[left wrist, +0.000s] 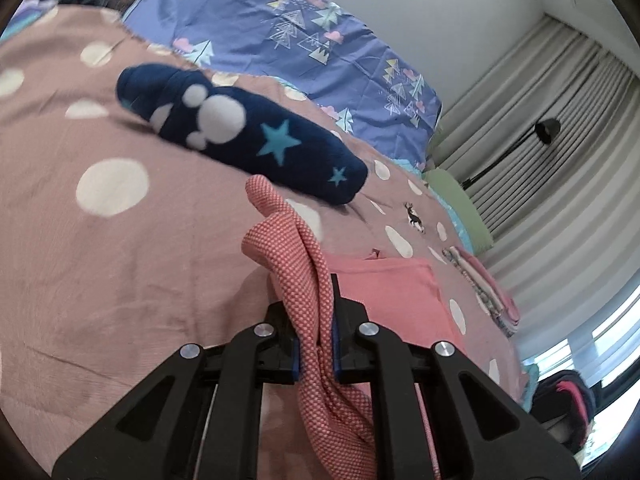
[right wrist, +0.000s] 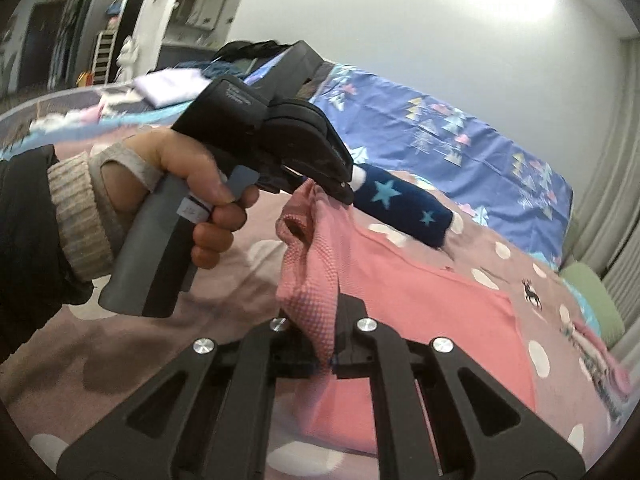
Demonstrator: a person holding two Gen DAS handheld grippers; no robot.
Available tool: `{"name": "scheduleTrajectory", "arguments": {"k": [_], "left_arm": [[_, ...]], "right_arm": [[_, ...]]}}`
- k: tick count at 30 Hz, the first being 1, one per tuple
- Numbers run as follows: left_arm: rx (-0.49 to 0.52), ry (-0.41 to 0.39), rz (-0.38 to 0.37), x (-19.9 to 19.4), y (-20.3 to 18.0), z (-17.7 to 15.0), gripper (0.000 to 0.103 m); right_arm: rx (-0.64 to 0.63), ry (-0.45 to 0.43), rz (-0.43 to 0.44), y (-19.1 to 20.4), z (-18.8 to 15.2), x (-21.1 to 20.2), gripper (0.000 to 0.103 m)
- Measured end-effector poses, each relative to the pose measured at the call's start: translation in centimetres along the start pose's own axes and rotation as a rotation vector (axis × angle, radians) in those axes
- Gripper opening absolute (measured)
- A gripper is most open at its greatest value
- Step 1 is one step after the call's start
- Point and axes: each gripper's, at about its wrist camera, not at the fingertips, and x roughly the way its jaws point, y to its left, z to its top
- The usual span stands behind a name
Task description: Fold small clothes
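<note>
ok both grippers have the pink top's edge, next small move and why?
Probably carry the held edge forward, over the part lying flat, then lower it. The left gripper and right gripper are both shut on the pink top; its gripped edge is bunched and raised while the rest lies flat on the dotted bedspread.

A dusty-pink bedspread (left wrist: 120, 264) with white dots covers the bed. A purple sheet (left wrist: 280, 28) printed with trees and clouds lies beyond it, against a white wall (right wrist: 420, 24). Pleated grey curtains (left wrist: 552, 184) hang at right, a black lamp (left wrist: 547, 130) before them. A green pillow (right wrist: 596, 300) sits at the bedspread's edge.
</note>
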Motion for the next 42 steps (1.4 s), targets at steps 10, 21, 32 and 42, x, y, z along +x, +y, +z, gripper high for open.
{"name": "scheduleTrajectory", "arguments": {"k": [10,21,32,42], "left_arm": [[0.096,0.003,0.074,1.6,-7.5,0.2,0.010],[0.218,0.076,0.104,7.0,-15.5,-0.7,0.010],[0.311,0.189,0.137,13.9,-20.3,-2.4,0.010],[0.431,0.244,0.255,18.7,-23.6,-4.3,0.009]], "right_arm": [[0.167,-0.013,0.011,-6.3,-1.8,-2.2,0.004],[0.368,0.015,0.010,-14.4,-5.9,-3.4,0.004],[0.539,0.045,0.008,-19.7,-10.1,-3.4,0.004],[0.667,0.087,0.032,-22.5,-13.4,-2.6,0.004]]}}
